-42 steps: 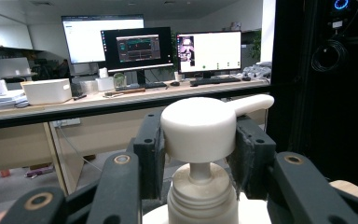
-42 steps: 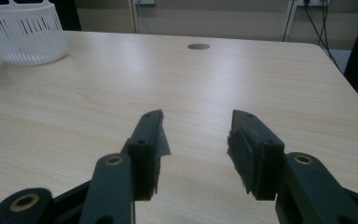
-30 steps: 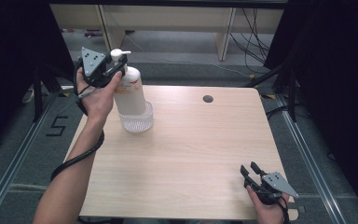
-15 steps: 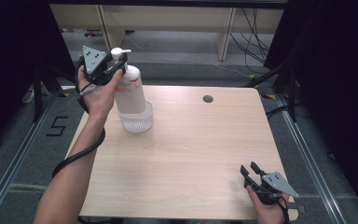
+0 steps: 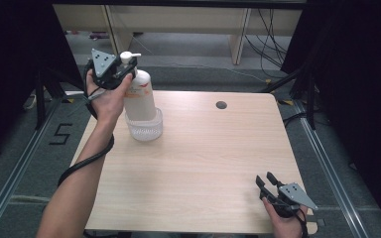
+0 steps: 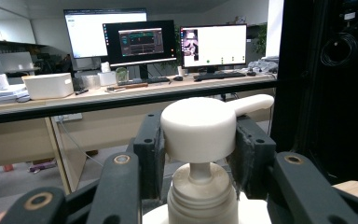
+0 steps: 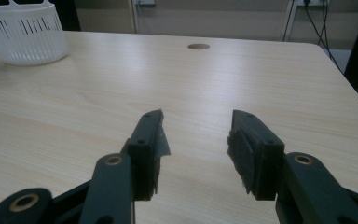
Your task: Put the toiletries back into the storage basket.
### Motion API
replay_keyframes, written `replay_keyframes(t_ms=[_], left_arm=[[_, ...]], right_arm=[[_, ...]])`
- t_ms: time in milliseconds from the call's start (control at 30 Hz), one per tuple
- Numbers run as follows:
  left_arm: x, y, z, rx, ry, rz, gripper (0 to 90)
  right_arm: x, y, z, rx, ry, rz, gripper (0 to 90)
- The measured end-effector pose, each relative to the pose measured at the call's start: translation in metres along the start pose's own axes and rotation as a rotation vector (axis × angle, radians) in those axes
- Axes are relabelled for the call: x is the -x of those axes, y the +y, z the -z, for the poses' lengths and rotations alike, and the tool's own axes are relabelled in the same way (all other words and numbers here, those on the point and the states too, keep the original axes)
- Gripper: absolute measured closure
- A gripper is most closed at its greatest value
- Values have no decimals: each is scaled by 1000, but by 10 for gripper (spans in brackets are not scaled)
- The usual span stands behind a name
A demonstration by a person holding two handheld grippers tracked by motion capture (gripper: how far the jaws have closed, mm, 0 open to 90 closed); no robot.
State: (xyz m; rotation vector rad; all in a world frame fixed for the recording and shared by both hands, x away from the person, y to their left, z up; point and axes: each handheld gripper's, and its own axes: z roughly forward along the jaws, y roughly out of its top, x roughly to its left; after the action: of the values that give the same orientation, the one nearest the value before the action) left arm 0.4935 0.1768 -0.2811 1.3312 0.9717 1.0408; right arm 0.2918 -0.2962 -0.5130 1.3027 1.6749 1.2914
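Left gripper view puts my left gripper (image 6: 199,154) around the head of the pump bottle (image 6: 200,135): the white pump cap sits squarely between the jaws, both pads touching its sides, the spout running off past the right-hand jaw. I read that as a grip on the cap, at a middling width. From the high view, the bottle (image 5: 140,96) stands upright with its base inside the small white basket (image 5: 144,130) at the far left of the counter (image 5: 203,168), directly under the jaws of the left gripper (image 5: 124,69). My judgement is that the step in hand is seating or lifting the bottle by its head. To do it well I would keep the jaws level on the cap, hold the pull straight along the bottle's axis, and avoid squeezing downward, since the plunger may give and dispense. A tilt could catch the basket wall and drag it. My right gripper (image 5: 270,182) rests at the near right edge, well apart, jaws wide with nothing between them (image 7: 193,154); it is available to steady the basket (image 7: 27,32).
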Motion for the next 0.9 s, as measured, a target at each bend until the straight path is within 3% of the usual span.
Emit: replay_keyframes(t_ms=[900], left_arm=[[-4, -18, -12, -41, 13, 5, 586]], right_arm=[[2, 0, 0, 3, 5, 9, 547]])
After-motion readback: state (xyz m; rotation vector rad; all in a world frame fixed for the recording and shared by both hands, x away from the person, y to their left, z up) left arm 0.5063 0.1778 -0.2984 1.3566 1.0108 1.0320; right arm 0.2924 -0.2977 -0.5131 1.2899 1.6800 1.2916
